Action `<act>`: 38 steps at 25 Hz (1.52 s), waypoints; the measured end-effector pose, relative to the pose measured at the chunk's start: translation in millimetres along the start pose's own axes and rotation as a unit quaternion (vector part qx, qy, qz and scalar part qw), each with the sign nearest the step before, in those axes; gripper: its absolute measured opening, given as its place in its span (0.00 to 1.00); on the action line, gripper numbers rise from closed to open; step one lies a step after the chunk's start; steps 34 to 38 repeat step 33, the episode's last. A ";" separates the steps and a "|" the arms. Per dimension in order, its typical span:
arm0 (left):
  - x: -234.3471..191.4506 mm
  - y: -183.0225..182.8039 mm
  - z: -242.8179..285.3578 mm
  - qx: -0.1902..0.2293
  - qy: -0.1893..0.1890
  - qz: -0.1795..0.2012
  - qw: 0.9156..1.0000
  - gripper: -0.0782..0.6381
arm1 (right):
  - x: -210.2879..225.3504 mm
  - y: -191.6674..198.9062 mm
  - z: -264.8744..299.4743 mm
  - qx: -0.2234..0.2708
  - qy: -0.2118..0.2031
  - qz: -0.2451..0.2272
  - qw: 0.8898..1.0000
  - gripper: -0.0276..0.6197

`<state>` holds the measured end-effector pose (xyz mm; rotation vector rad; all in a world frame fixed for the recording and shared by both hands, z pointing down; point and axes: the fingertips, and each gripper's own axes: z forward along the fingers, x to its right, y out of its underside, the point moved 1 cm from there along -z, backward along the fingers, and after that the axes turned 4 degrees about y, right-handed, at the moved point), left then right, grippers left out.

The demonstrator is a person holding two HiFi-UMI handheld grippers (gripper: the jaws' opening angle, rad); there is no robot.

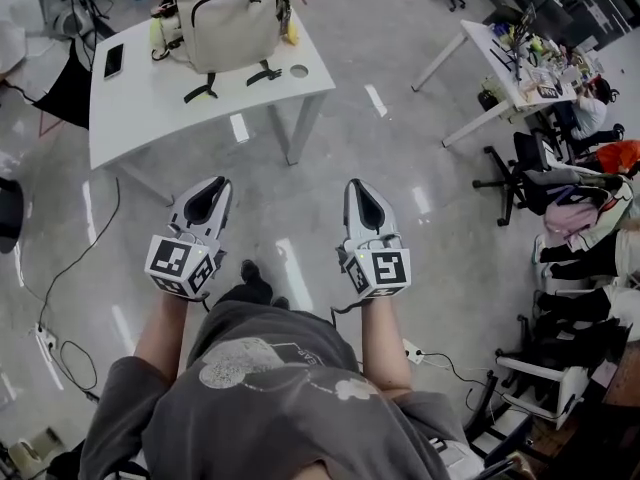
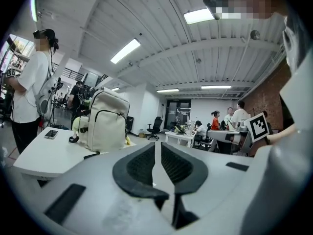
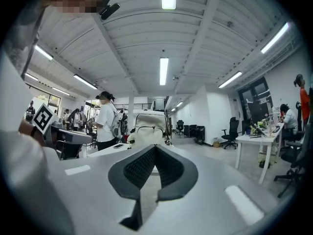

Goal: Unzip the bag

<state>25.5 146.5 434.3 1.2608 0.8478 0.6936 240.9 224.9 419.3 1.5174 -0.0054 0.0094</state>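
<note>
Bag (image 1: 232, 16) stands upright at the desk's (image 1: 150, 108) far edge, both grippers well short of it. Jaws on the left gripper (image 1: 212, 190) show a narrow empty gap; the right gripper (image 1: 362, 190) is pinched together, empty. Probably best to steady the bag with one and reopen the other for the zipper (image 2: 111, 112).

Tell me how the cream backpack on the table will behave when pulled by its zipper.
The backpack stands upright and plump, so it's probably stuffed yet soft-sided. Unbraced, it would likely slide or tip on the smooth table.
</note>
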 end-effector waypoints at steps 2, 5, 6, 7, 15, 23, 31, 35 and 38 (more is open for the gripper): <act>13.3 -1.4 -8.0 0.005 0.001 0.003 1.000 0.17 | -4.8 -3.2 -16.2 0.007 -0.006 -0.003 1.000 0.03; 27.9 -4.7 -18.8 0.013 -0.002 0.010 1.000 0.16 | -20.8 -2.6 -32.3 0.008 -0.023 -0.015 1.000 0.04; 32.0 -4.9 -22.5 0.015 -0.003 0.012 1.000 0.16 | -26.6 -0.9 -36.5 0.004 -0.029 -0.020 0.999 0.04; 35.7 -5.0 -26.1 0.016 -0.003 0.012 1.000 0.16 | -32.2 0.7 -39.9 0.000 -0.034 -0.025 0.999 0.04; 44.0 -2.4 -47.4 0.022 -0.012 0.003 1.000 0.16 | -60.3 6.4 -47.5 -0.017 -0.066 -0.045 0.997 0.04; 40.0 -2.0 -55.0 0.014 -0.023 0.001 1.000 0.16 | -67.4 11.1 -44.1 -0.023 -0.077 -0.035 0.996 0.04; 20.5 -2.1 -50.0 0.013 -0.029 -0.009 0.999 0.16 | -74.0 17.4 -27.3 -0.036 -0.085 -0.036 0.995 0.04; 16.5 0.8 -50.4 0.009 -0.028 -0.013 0.999 0.16 | -76.2 19.1 -24.9 -0.040 -0.085 -0.036 0.995 0.04; 16.5 0.8 -50.4 0.009 -0.028 -0.013 0.999 0.16 | -76.2 19.1 -24.9 -0.040 -0.085 -0.036 0.995 0.04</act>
